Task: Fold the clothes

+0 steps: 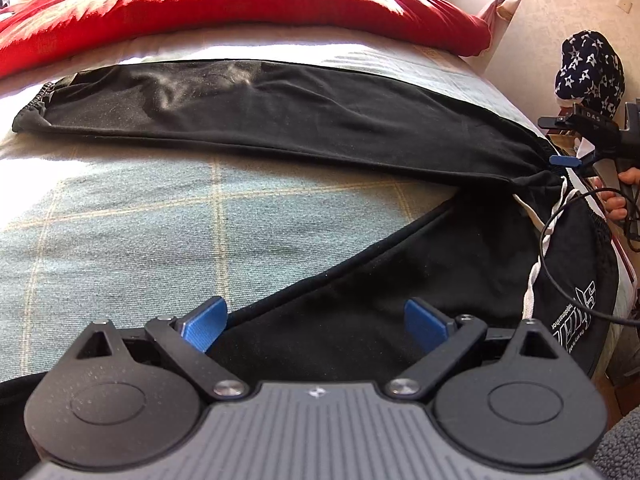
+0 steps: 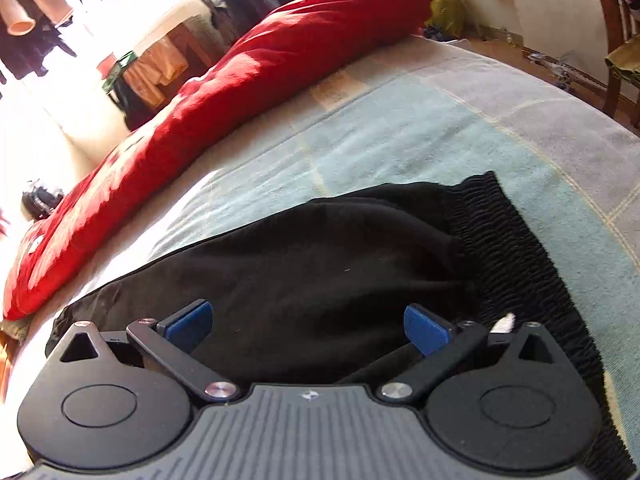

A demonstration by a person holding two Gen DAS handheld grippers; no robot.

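Both grippers are held open and empty: the left gripper (image 1: 316, 326) above one leg of the black trousers (image 1: 280, 120), the right gripper (image 2: 308, 326) by the waistband (image 2: 516, 248). The trousers are spread on the bed (image 1: 120, 216), legs splayed apart; a single layer could be pinched, or the drawstring (image 1: 532, 284) snagged, skewing the fold.
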